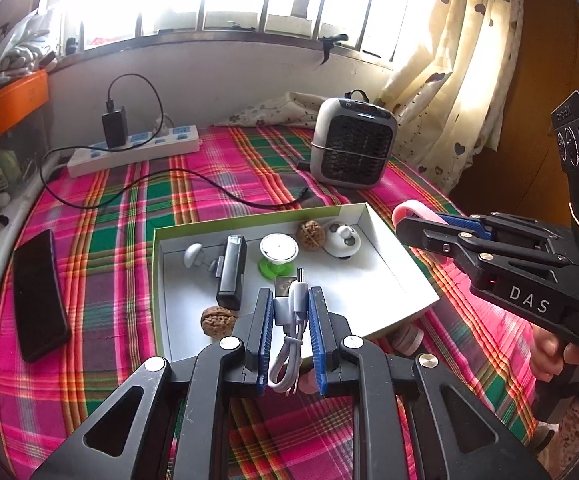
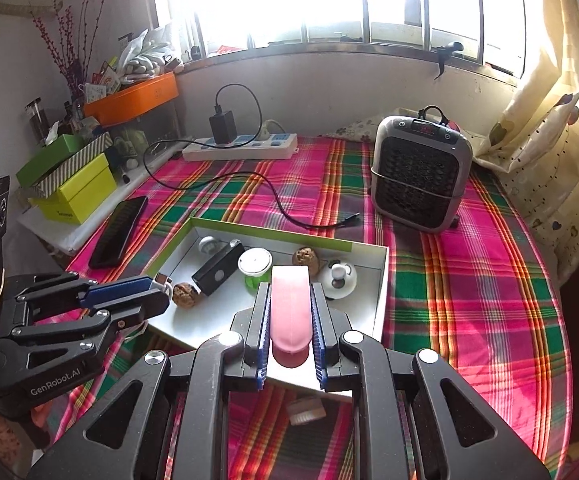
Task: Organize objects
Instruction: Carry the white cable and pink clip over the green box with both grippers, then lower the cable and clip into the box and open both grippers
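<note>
My left gripper is shut on a bundled white USB cable, held above the near part of the white tray with the green rim. Seen from the right wrist, the left gripper hangs over the tray's left corner. My right gripper is shut on a flat pink oblong piece, above the tray's near edge. In the tray lie two walnuts, a black block-shaped device, a white disc on a green base, a white round gadget and a small grey knob.
Everything rests on a pink and green plaid cloth. A grey heater stands behind the tray, with a power strip and its black charger cable at the back left. A black phone lies left. A small round roll sits by the tray's near edge.
</note>
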